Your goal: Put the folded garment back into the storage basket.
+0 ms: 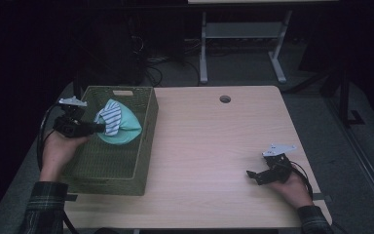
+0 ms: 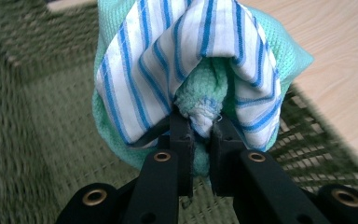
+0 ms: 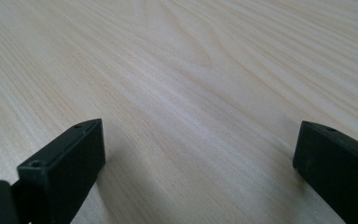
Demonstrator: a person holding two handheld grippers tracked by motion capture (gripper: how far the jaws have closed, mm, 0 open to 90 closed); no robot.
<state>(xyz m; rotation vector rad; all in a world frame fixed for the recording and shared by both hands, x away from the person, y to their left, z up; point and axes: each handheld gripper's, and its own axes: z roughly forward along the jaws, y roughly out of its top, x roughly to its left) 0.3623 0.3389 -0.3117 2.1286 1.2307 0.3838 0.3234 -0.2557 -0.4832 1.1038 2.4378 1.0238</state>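
Observation:
A bundle of cloths, one mint green and one white with blue stripes, hangs over the inside of a green woven basket at the table's left. My left gripper is shut on a fold of the cloths, with its jaws pinching the fabric from the basket's left side. Low over bare wood near the table's front right, my right gripper is open, and nothing lies between its fingers.
The light wooden table has a round cable hole at the back. The basket's right wall stands between the cloths and the open tabletop. Behind the table are a white desk frame and cables on the floor.

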